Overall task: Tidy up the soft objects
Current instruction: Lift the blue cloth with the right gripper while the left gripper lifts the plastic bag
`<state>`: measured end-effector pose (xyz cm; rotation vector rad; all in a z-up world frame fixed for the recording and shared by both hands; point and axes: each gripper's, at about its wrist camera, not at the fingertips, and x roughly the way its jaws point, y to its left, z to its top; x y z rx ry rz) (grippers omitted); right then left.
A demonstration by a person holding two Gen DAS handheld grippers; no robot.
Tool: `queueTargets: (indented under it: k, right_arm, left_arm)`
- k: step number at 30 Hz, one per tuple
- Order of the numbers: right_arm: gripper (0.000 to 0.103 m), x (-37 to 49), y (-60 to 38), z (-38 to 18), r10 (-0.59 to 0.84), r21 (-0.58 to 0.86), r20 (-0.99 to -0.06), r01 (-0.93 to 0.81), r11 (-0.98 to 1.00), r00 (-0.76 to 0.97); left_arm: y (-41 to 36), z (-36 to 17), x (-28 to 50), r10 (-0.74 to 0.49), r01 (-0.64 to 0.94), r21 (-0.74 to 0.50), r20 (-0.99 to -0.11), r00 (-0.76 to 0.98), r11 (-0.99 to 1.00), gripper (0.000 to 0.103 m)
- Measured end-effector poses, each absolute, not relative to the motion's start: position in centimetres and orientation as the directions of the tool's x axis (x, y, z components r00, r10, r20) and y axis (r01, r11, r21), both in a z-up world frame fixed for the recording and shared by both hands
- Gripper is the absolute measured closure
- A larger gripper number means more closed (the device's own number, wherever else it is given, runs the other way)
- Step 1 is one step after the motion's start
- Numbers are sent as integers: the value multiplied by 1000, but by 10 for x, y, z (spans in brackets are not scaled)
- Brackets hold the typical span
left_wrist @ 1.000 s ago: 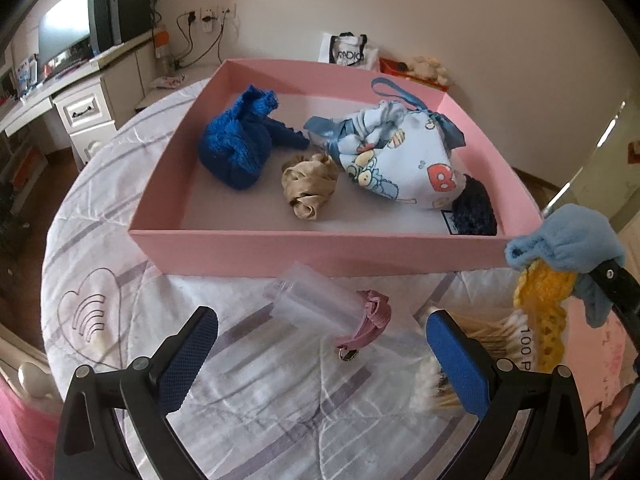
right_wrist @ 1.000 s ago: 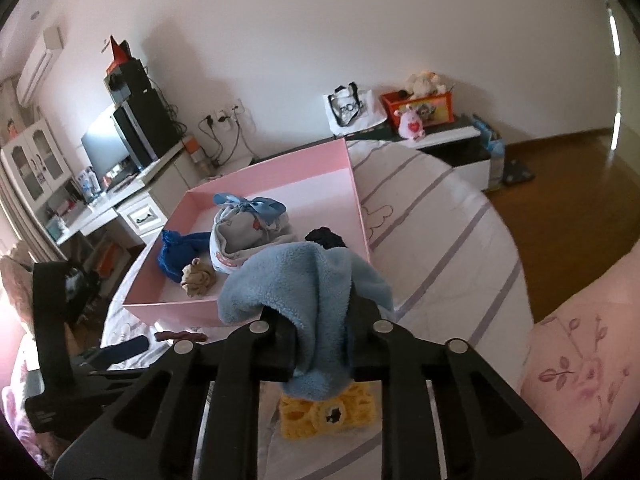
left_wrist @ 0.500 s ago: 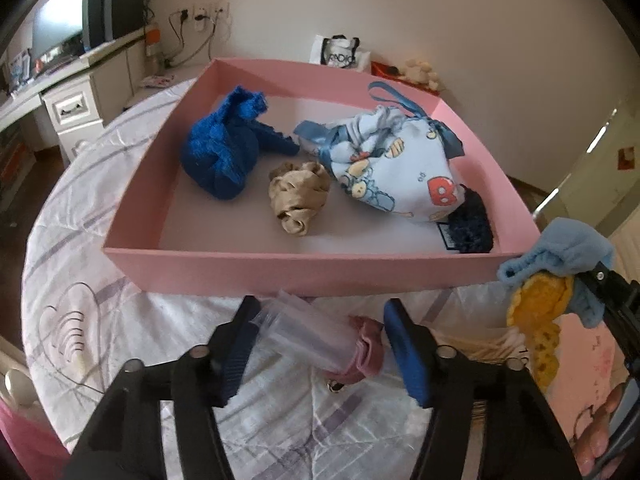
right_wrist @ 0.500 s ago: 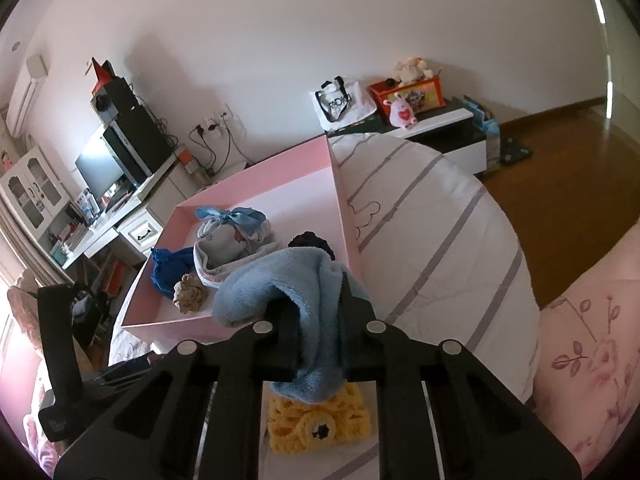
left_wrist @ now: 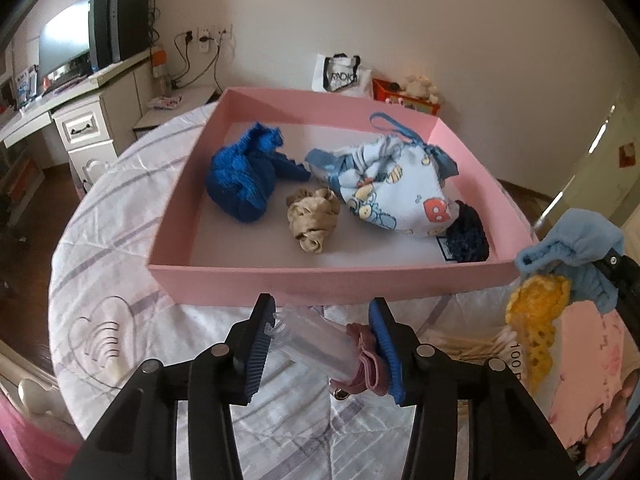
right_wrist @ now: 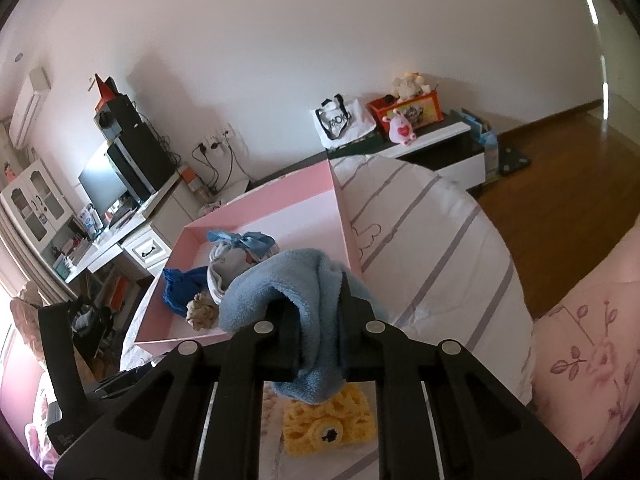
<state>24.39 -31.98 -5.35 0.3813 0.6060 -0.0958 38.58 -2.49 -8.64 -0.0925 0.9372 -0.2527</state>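
Note:
A pink tray (left_wrist: 328, 278) on the round table holds a blue knit piece (left_wrist: 244, 178), a beige scrunchie (left_wrist: 312, 220), a light blue printed pouch (left_wrist: 394, 192) and a dark navy item (left_wrist: 468, 236). My left gripper (left_wrist: 324, 346) is shut on a clear plastic packet with a pink scrunchie (left_wrist: 362, 362), just in front of the tray's near wall. My right gripper (right_wrist: 316, 316) is shut on a light blue fleece cloth (right_wrist: 292, 280) with a yellow crochet piece (right_wrist: 328, 424) hanging under it; both show at the right of the left wrist view (left_wrist: 572, 248).
A pack of cotton swabs (left_wrist: 480, 350) lies on the striped tablecloth (left_wrist: 120, 272) right of my left gripper. A TV desk (left_wrist: 68, 92) stands to the left, a low cabinet with toys (right_wrist: 420, 132) behind. A pink floral cushion (right_wrist: 592, 360) is at the right.
My left gripper moved forward and closed on the clear packet with the pink scrunchie. My right gripper rose and tilted a little, still holding the blue cloth.

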Motion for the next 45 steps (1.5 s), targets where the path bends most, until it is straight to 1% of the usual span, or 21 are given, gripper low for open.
queueTargets:
  k: [11,24,30,45]
  right_arm:
    - [91,221,-304,-26,24,312,-519,163,936,855]
    - [91,181,-273,5,53,285,-460,90,954,887]
    - [91,153,-258,23,75,269,-410,42,962,909]
    - [91,90,-241,52,88,246,-323,-6,969,942]
  left_arm:
    - [-2,-45,345,-238,158,-178,-723,649,971,59]
    - [24,4,274,-217,131,-180,-640,737,975,60]
    - [28,26,236,-195,123,-159,-599,777,980,61]
    - [23,71,141,-171,131,-114,-501,848,985,61]
